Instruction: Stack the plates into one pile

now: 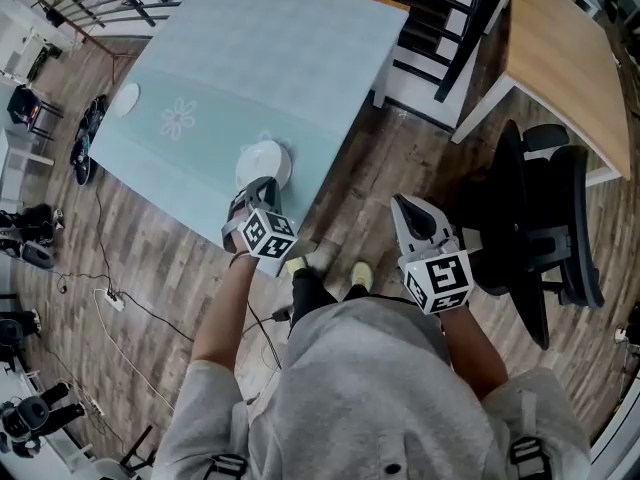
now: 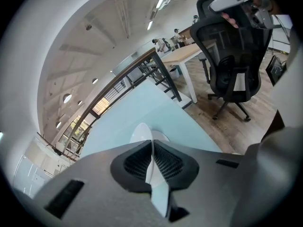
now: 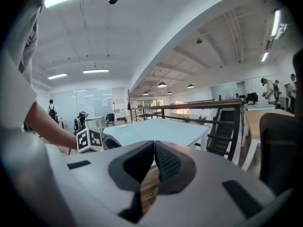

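My left gripper (image 1: pixel 257 188) (image 2: pixel 152 144) is shut on the rim of a white plate (image 1: pixel 260 160) (image 2: pixel 141 134), which I see edge-on between the pads. The held plate hangs tilted just above a second white plate (image 1: pixel 286 160) (image 2: pixel 162 137) that lies near the front edge of the pale blue table (image 1: pixel 250 58) (image 2: pixel 142 112). A third small white plate (image 1: pixel 125 99) lies at the table's far left edge. My right gripper (image 1: pixel 405 204) (image 3: pixel 154 146) is shut with nothing in it, held over the wooden floor to the right of the table.
A black office chair (image 1: pixel 540 228) (image 2: pixel 232 56) stands on the right, under a wooden desk (image 1: pixel 560 58). Black stair railings (image 1: pixel 440 8) run behind the table. Cables and a power strip (image 1: pixel 112 300) lie on the floor at left. The person's feet (image 1: pixel 330 268) are by the table's corner.
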### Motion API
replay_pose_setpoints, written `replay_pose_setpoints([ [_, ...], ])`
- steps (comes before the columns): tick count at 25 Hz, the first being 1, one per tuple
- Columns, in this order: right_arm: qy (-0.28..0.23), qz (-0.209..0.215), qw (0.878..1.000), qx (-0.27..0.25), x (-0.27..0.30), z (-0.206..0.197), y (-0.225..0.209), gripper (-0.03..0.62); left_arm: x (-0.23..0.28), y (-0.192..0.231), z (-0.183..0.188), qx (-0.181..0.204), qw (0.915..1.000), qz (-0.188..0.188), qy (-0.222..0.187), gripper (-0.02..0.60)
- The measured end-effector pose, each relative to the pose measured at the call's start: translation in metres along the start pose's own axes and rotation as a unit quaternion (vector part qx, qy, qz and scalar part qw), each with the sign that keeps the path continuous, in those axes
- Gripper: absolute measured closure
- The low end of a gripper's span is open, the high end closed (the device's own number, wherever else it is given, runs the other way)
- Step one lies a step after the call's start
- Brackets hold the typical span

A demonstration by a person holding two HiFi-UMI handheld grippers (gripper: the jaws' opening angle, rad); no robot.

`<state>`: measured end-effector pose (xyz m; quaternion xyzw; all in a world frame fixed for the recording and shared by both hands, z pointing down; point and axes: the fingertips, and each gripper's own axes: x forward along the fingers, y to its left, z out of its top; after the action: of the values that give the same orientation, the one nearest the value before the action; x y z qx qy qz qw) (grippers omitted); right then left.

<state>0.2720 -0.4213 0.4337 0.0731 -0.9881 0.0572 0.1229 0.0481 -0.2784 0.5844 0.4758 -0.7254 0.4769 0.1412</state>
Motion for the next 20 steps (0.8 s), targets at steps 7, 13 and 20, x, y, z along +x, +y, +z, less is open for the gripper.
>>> replay_pose_setpoints([
  [7, 0.011, -0.004, 1.0, -0.006, -0.014, -0.009, -0.009, 0.567, 0.022, -0.024, -0.004, -0.015, 0.9996, -0.022, 0.014, 0.552],
  [13, 0.017, -0.011, 1.0, -0.008, -0.024, -0.013, -0.014, 0.568, 0.039, -0.035, -0.014, -0.014, 0.9985, -0.037, 0.039, 0.552],
  [20, 0.023, -0.017, 1.0, -0.01, -0.031, -0.016, -0.018, 0.568, 0.046, -0.036, -0.021, -0.017, 0.9979, -0.038, 0.049, 0.552],
])
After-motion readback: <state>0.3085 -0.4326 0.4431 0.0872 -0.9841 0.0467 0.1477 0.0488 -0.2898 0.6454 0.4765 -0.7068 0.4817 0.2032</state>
